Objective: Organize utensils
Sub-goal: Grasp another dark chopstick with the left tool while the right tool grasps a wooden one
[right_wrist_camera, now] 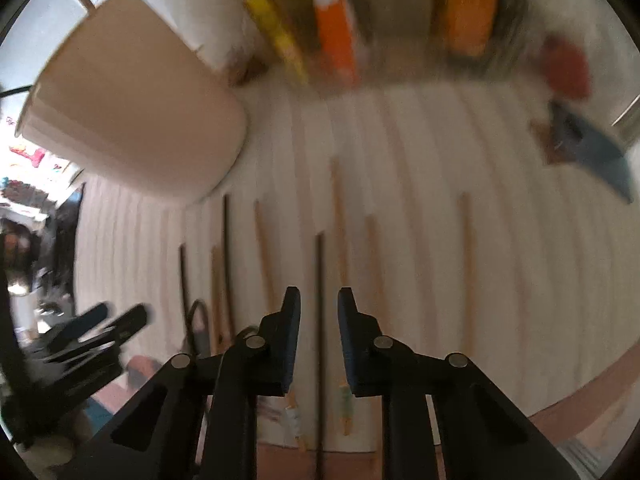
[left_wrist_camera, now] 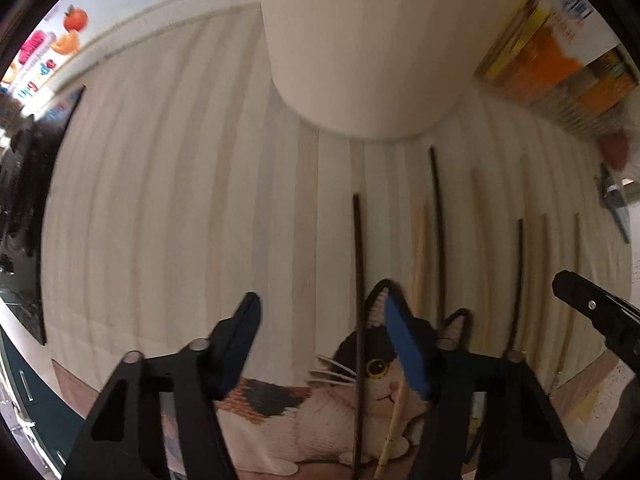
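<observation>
Cream-striped woven placemat (left_wrist_camera: 180, 200) is seen bearing a cream cylindrical holder (left_wrist_camera: 360, 48) and loose dark and pale wooden chopsticks (right_wrist_camera: 340, 220) laid lengthwise. A dark chopstick (left_wrist_camera: 357, 280) is straddled by the half-open left gripper (left_wrist_camera: 324, 312), pads apart from it. Another dark chopstick (right_wrist_camera: 319, 280) is flanked by the narrowly parted right gripper (right_wrist_camera: 319, 300); contact cannot be told.

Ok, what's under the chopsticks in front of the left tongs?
A pale striped mat lies under the chopsticks, and at its near end there is a cat picture. The left tongs cover part of the cat; what lies beneath the mat is hidden.
</observation>
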